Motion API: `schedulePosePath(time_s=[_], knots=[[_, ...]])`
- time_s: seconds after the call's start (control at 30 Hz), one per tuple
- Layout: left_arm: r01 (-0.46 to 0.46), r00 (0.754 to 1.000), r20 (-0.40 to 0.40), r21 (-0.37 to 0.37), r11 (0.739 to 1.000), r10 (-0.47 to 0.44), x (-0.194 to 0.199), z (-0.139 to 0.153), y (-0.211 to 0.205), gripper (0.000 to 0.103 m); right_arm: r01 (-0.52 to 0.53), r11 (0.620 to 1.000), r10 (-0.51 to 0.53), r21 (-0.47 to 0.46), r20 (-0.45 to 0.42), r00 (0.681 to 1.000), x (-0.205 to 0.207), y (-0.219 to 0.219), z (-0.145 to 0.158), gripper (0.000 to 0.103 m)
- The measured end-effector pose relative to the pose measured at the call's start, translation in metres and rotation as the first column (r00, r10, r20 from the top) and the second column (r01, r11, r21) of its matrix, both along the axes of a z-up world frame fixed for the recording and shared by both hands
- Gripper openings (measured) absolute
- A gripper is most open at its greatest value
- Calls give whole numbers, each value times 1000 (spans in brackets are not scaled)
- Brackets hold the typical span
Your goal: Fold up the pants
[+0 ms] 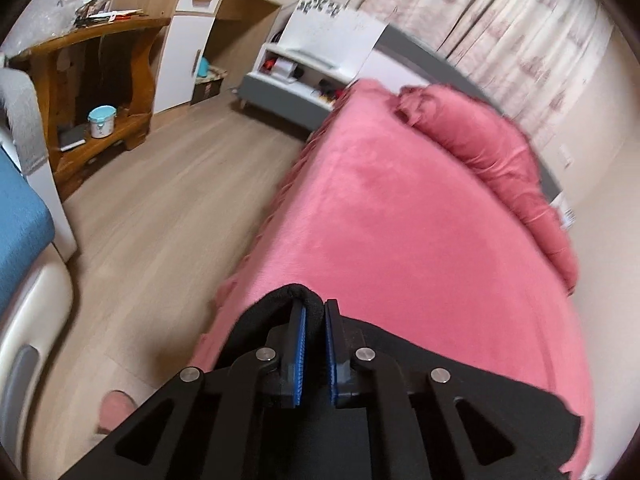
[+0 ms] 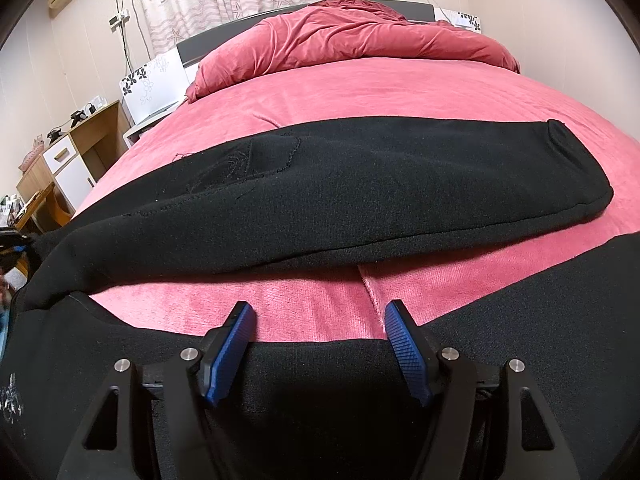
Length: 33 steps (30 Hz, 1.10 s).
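On the pink bed point(image 2: 400, 92), black pants point(image 2: 360, 184) run off-frame; left gripper point(image 1: 315, 312) pinches their edge, right gripper point(image 2: 318, 320) gapes.

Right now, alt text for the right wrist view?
The open right gripper hovers over black pants spread on a pink bedspread, one leg stretched across the bed, blue fingertips apart and gripping nothing. A red duvet is bunched at the headboard.

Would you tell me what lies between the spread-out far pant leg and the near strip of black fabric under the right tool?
Only bare pink bedspread, crossed by a small crease, as the right wrist view shows.
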<state>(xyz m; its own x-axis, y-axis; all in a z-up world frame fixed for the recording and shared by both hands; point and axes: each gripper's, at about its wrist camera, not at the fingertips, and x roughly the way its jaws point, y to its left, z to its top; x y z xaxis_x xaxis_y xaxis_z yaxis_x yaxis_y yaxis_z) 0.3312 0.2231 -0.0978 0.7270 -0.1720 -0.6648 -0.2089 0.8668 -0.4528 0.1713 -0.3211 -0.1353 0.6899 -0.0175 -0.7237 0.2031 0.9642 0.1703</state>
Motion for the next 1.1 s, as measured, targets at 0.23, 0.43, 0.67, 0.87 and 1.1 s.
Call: schedulePosePath(time_s=[0.23, 0.43, 0.67, 0.87, 1.1], knots=[[27, 988, 153, -184, 983, 2, -81, 38, 5, 8, -3, 1000, 3, -11, -22, 1000, 4, 0, 0, 70], [77, 974, 228, -272, 959, -14, -154, 45, 2, 8, 5, 1000, -4, 19, -48, 999, 11, 0, 13, 71], [98, 974, 224, -344, 934, -19, -213, 26, -8, 7, 60, 927, -53, 370, -28, 998, 46, -9, 48, 71], [89, 983, 181, -398, 913, -16, -245, -1, -16, 7, 120, 810, -59, 573, -124, 991, 111, 5, 60, 73], [76, 990, 139, -437, 896, -16, -262, -25, -18, 7, 114, 827, 0, 550, -203, 979, 170, 59, 69, 73]])
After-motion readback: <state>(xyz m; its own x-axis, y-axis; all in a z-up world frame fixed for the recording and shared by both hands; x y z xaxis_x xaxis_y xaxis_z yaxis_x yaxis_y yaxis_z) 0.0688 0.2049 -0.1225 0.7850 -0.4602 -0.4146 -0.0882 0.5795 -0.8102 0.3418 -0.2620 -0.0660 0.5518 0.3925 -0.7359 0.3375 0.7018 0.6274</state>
